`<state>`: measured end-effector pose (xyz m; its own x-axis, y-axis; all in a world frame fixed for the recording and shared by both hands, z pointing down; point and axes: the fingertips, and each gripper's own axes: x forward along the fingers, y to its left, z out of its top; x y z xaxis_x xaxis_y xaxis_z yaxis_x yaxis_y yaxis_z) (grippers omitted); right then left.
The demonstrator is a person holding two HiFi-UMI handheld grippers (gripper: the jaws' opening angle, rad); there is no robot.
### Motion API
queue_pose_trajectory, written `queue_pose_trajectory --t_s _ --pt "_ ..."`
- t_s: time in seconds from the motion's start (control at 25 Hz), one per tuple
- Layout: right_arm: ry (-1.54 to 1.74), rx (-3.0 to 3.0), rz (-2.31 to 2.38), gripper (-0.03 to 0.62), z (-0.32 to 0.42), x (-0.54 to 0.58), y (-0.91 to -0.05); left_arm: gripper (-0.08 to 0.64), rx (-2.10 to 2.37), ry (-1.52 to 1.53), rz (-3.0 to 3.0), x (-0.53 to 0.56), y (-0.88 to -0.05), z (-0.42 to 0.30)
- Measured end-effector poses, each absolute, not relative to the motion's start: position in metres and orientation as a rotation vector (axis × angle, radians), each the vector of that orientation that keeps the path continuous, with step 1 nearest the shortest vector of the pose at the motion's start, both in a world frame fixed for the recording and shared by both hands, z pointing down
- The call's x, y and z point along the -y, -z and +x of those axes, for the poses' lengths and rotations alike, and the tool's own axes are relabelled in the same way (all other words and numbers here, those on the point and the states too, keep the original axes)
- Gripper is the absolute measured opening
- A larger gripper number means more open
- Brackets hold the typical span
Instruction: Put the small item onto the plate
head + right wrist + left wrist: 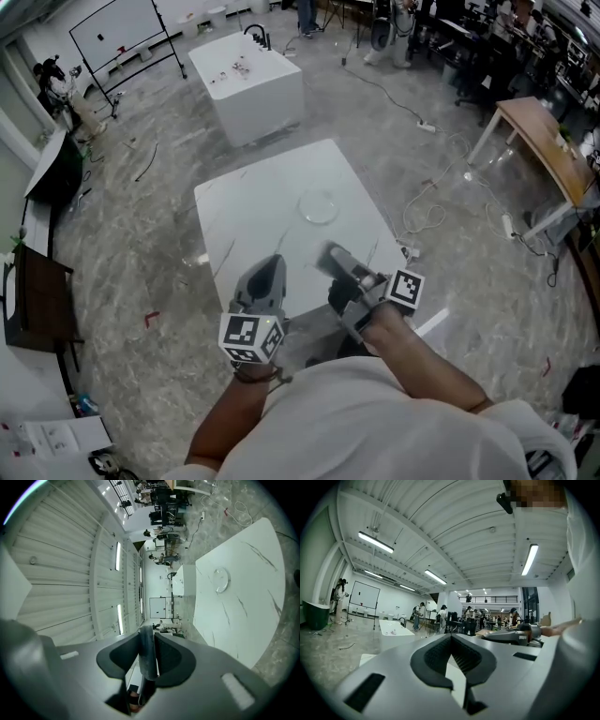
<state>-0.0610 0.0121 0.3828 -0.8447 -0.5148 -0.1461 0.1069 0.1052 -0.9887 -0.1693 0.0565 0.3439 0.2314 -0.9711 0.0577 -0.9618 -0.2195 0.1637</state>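
A clear round plate (319,206) lies on the white marble-look table (253,206), toward its far right; the right gripper view shows the plate (220,580) well ahead of the jaws. My right gripper (335,253) hovers over the table's near edge, turned on its side. In its own view the right gripper (149,637) is shut on a small flat grey item (146,658) that stands upright between the pads. My left gripper (273,262) hangs beside it, to the left. The left gripper (451,638) points out level across the room, tips together, with nothing in it.
Behind the table stands a white block (246,82) with a black faucet. A wooden desk (544,150) and floor cables (427,211) are to the right. A dark cabinet (28,291) sits at the left. People stand far off in the room.
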Motion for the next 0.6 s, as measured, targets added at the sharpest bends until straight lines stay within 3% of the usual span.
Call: queue_pose_trajectory --t_s 0.6 --pt "1.885 -1.956 -0.331 0.097 -0.032 0.177 -0.403 0.005 1.966 0.060 2.217 0.124 -0.369 -0.135"
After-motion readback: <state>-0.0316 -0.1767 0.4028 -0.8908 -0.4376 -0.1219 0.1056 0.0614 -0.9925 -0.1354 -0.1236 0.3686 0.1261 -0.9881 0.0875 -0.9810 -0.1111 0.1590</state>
